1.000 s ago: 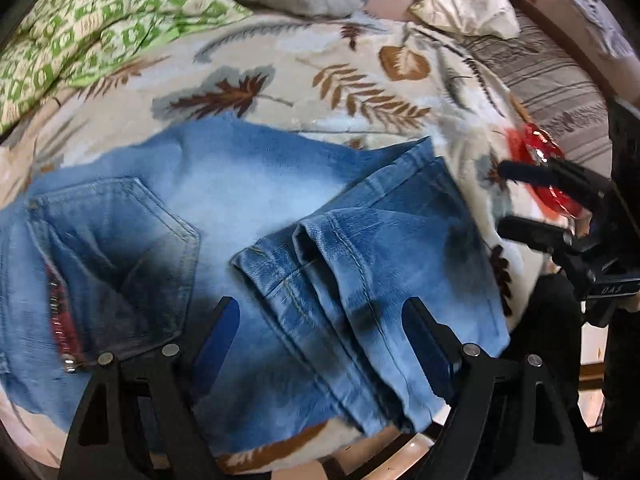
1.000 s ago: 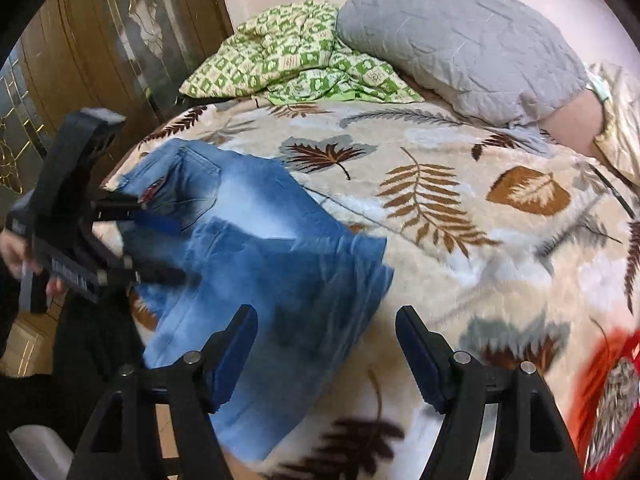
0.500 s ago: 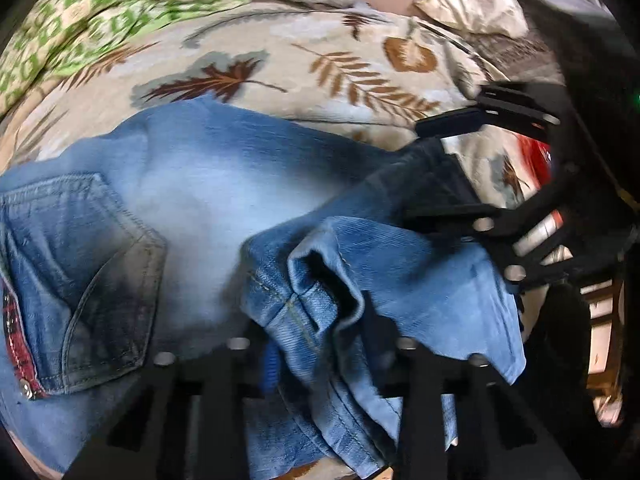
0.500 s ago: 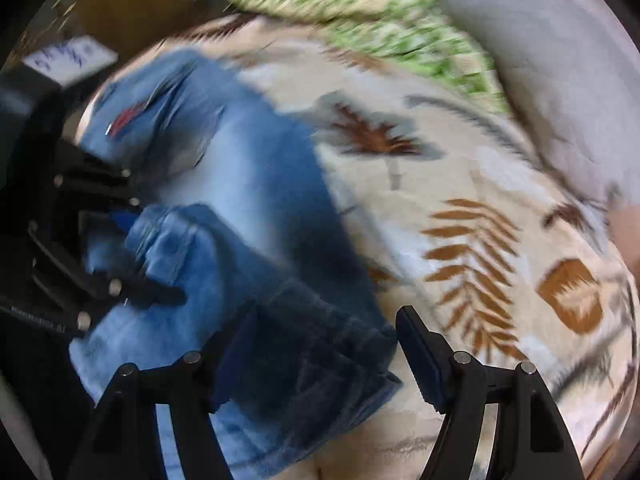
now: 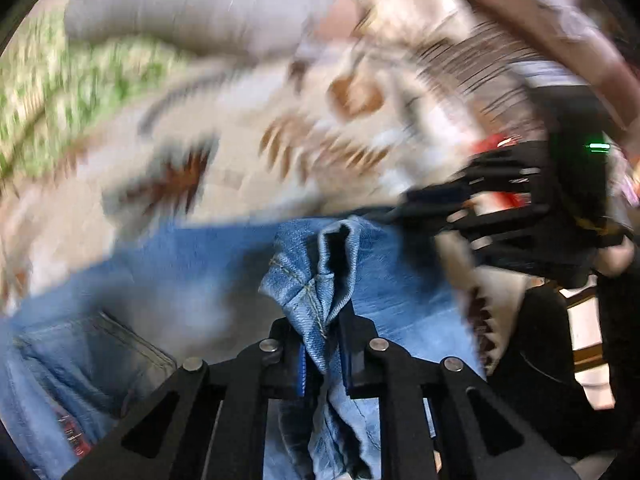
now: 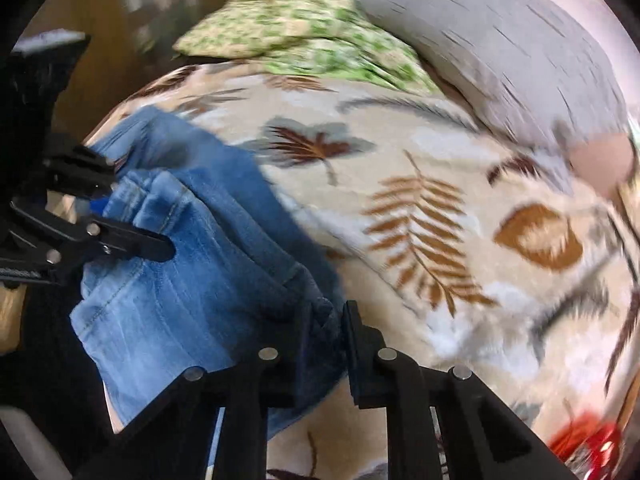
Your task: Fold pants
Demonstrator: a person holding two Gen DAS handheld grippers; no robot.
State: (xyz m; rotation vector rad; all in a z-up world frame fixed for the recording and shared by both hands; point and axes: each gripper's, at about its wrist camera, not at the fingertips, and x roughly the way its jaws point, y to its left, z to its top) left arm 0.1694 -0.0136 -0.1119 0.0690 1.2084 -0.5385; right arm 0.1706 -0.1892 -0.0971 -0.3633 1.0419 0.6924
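Left gripper (image 5: 323,344) jaws just closed, pinching the jeans (image 5: 224,264) hem. Right gripper (image 6: 325,340) jaws just closed, pinching the other hem corner on the blanket (image 6: 400,216).

The jeans (image 6: 192,280) lie on the blanket (image 6: 400,248) at its near left edge; the left gripper (image 5: 324,344) grips a bunched hem, the right gripper (image 6: 326,320) a corner further right; behind the blanket a quilt (image 6: 296,28) sits left and a pillow (image 6: 500,48) right; both views are blurred.
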